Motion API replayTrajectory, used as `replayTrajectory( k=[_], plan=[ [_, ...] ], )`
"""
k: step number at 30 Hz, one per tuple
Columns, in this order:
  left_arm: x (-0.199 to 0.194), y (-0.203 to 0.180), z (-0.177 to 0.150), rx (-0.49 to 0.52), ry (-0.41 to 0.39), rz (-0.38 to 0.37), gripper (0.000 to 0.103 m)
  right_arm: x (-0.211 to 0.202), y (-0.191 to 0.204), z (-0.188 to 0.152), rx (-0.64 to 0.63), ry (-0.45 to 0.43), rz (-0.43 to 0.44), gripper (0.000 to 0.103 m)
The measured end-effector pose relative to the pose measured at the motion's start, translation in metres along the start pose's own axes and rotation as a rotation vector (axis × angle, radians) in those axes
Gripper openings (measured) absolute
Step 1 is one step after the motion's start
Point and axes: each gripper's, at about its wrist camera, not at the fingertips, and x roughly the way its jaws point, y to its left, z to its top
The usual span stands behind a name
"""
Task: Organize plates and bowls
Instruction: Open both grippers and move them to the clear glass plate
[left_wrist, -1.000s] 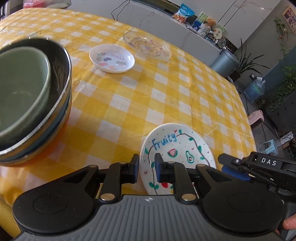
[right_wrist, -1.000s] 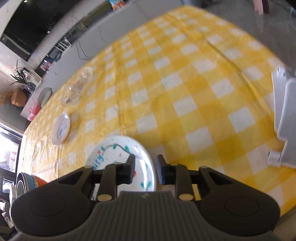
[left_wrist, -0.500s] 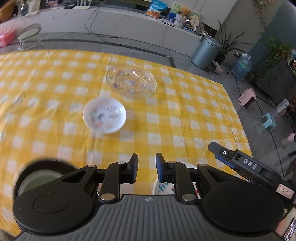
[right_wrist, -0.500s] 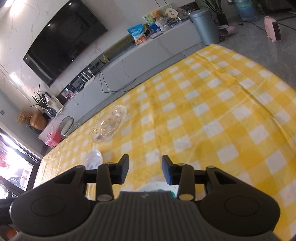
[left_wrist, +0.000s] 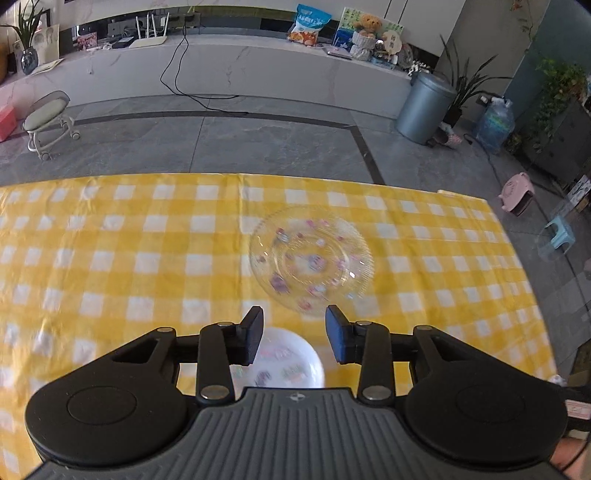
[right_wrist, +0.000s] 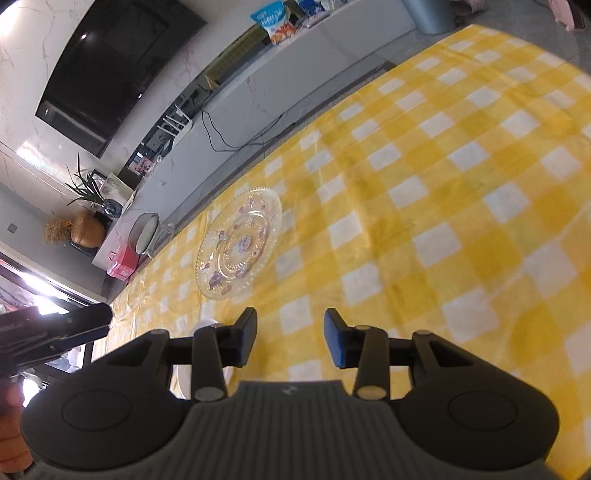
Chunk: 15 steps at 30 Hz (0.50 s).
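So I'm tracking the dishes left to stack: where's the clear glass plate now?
The glass plate lies flat on the yellow checked tablecloth near the table's far edge, just beyond the small white dish, ahead of the open left gripper.

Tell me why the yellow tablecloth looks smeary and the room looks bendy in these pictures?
Left wrist view: the glass plate and tablecloth are smeared by motion blur, while the left tool stays sharp; the fisheye lens bows the far counter. Right wrist view: the whole room tilts and curves, the cloth's near squares blur, and bright window glare washes out the lower left corner behind the right tool.
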Motion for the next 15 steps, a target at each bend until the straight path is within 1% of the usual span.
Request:
replayTrajectory(
  k=[4,6,9,12,15],
  plan=[
    [0.041,0.007,0.021,0.019,0.015,0.021,0.042,0.029,0.009,0.027,-0.006,0.01,-0.008,0.04],
    [0.06,0.013,0.029,-0.007,0.035,0.021,0.042,0.042,0.013,0.04,-0.008,0.005,-0.015,0.04],
    [0.083,0.026,0.035,-0.041,0.054,0.0,0.042,0.062,0.018,0.057,-0.01,0.009,-0.018,0.04],
    [0.103,0.037,0.037,-0.067,0.076,-0.005,0.042,0.081,0.022,0.068,-0.037,0.009,-0.053,0.039],
    [0.118,0.052,0.039,-0.138,0.096,-0.037,0.042,0.098,0.021,0.074,-0.034,0.024,-0.061,0.037]
  ],
)
